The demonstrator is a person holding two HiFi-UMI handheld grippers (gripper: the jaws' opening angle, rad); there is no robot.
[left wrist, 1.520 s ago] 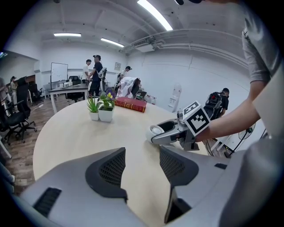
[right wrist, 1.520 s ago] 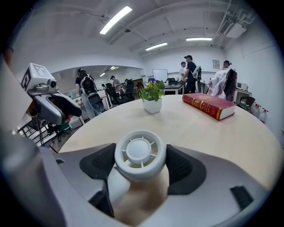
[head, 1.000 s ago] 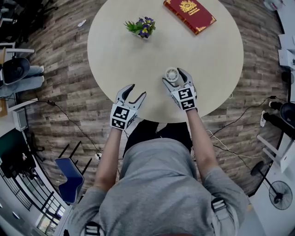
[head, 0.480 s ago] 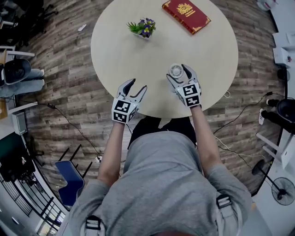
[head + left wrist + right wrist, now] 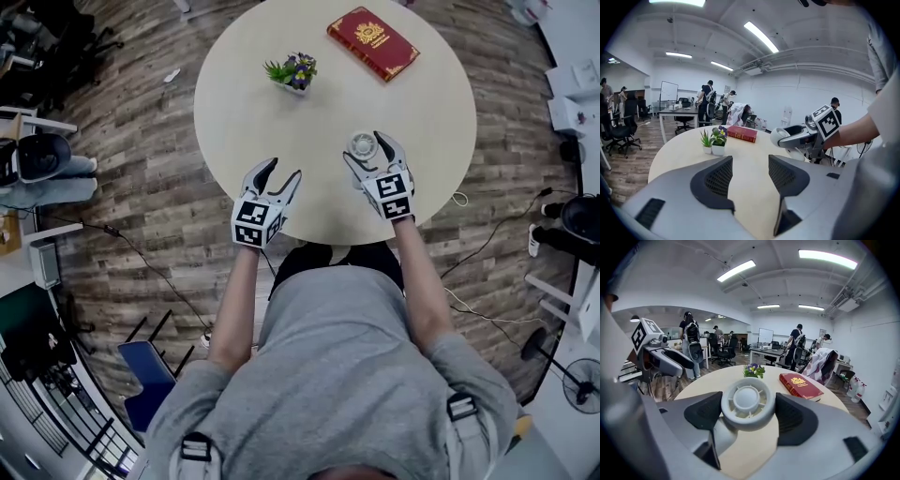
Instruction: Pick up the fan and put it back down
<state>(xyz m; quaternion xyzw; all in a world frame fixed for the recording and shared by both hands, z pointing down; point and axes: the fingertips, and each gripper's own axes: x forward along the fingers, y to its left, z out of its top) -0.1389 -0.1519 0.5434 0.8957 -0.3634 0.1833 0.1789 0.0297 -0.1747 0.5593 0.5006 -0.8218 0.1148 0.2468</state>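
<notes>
Right gripper (image 5: pixel 364 150) and fan (image 5: pixel 361 143) sit a touch farther in from the near edge of the table (image 5: pixel 281 122) than 1 s ago. The left gripper (image 5: pixel 285 169) keeps its spot at the near edge, left side.

We see the right jaws closed on the fan's round head, one pad on each side of the ring. The left jaws are apart w/ nothing between them.

Our read is that the lift is under way. To do it well, keep the squeeze even across the ring, raise straight up, keep the head level, and set it down on bare wood well inside the edge. The left gripper should stay clear.

The plant (image 5: pixel 296 71) and red book (image 5: pixel 372 43) stand well apart, toward the far edge.

Hard to make out:
- The fan's lower body is mostly hidden behind the jaw.
- We can't tell if its base has cleared the tabletop.
- The blades don't show behind the grille.
</notes>
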